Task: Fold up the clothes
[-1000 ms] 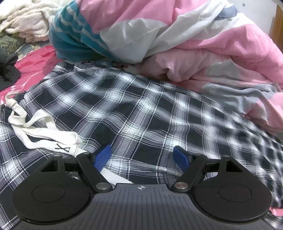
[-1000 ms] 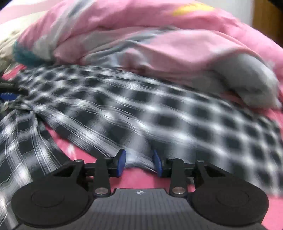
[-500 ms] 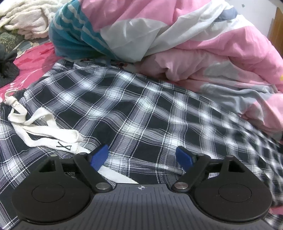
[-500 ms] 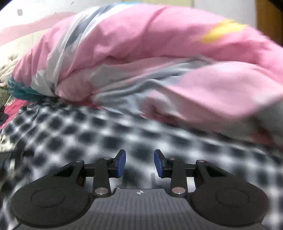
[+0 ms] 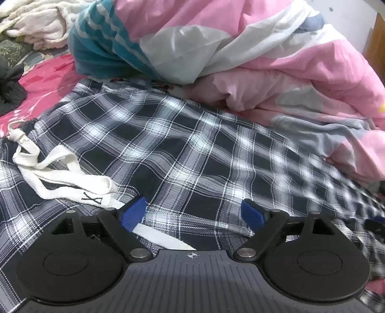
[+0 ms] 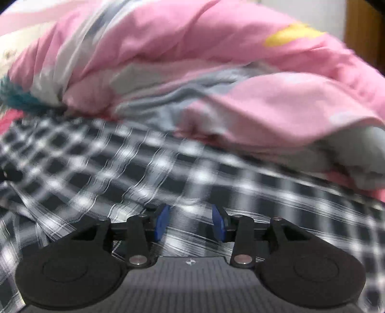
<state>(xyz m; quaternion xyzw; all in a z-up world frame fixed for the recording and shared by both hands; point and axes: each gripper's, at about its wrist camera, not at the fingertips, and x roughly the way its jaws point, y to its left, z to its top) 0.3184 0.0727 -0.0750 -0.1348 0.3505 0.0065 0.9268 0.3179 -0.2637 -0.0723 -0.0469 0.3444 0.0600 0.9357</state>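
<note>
One pink, white and grey duvet point(image 5: 276, 60) is heaped beyond both grippers, its lower edge resting on the far side of the garment and blocking the way further back; in the right wrist view the same duvet point(image 6: 216, 72) fills the upper half, blurred. One black-and-white plaid garment point(image 5: 180, 149), with a waistband drawstring, lies spread flat on the pink bedsheet point(image 5: 48, 79) directly under and ahead of both grippers; in the right wrist view this plaid cloth point(image 6: 168, 173) is smeared by motion. One teal striped cloth point(image 5: 101, 48) sits beyond the left gripper, up and to its left, beside one cream fleecy blanket point(image 5: 33, 21). One dark crumpled cloth point(image 5: 9, 94) lies at the far left. One white drawstring point(image 5: 60, 173) trails across the plaid just left of the left gripper's left finger and passes under it.

The left gripper point(image 5: 193, 213) has its jaws wide apart and opening, with plaid cloth lying below the gap, not pinched. The right gripper point(image 6: 190, 222) has its jaws partly apart and opening, plaid beneath them, nothing clamped.
</note>
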